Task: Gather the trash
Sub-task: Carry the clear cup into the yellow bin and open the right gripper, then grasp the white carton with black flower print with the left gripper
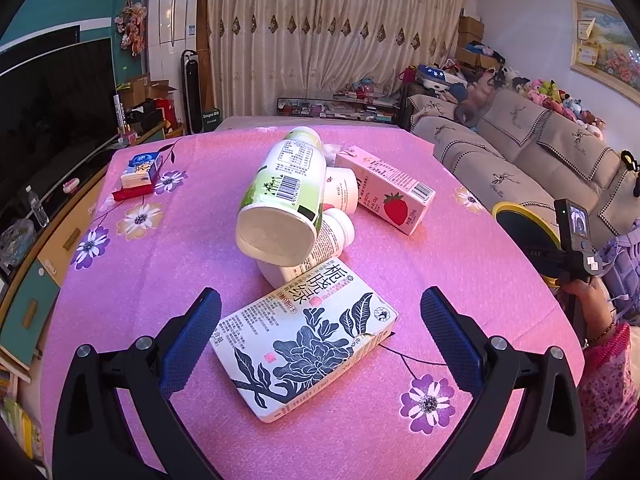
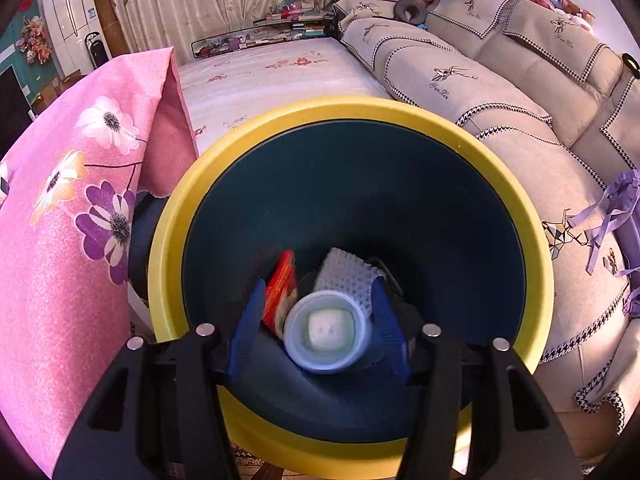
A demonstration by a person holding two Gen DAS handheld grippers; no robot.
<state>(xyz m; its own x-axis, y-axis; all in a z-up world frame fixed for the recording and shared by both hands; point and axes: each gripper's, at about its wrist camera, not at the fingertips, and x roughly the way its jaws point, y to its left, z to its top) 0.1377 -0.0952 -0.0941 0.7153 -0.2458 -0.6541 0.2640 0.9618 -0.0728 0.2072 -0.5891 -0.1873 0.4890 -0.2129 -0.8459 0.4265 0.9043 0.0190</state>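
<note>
My left gripper [image 1: 320, 312] is open over the pink table, its blue fingers on either side of a cream carton with a dark blue flower print [image 1: 304, 340] that lies flat. Behind it a green-and-white bottle [image 1: 282, 196] rests on two small white bottles [image 1: 316, 248], beside a pink strawberry carton [image 1: 386, 190]. My right gripper [image 2: 318, 312] is open above the yellow-rimmed dark bin [image 2: 352, 108]. A blurred white cup [image 2: 326, 332] is between its fingers without touching them, over a red packet [image 2: 280, 292] and white foam netting [image 2: 348, 272] in the bin.
A tissue pack on a red box [image 1: 138, 176] sits at the table's far left. The bin's rim [image 1: 524, 216] and the right hand-held gripper [image 1: 576, 236] show at the table's right edge. A grey sofa [image 2: 500, 120] stands right of the bin, the pink tablecloth [image 2: 60, 208] left.
</note>
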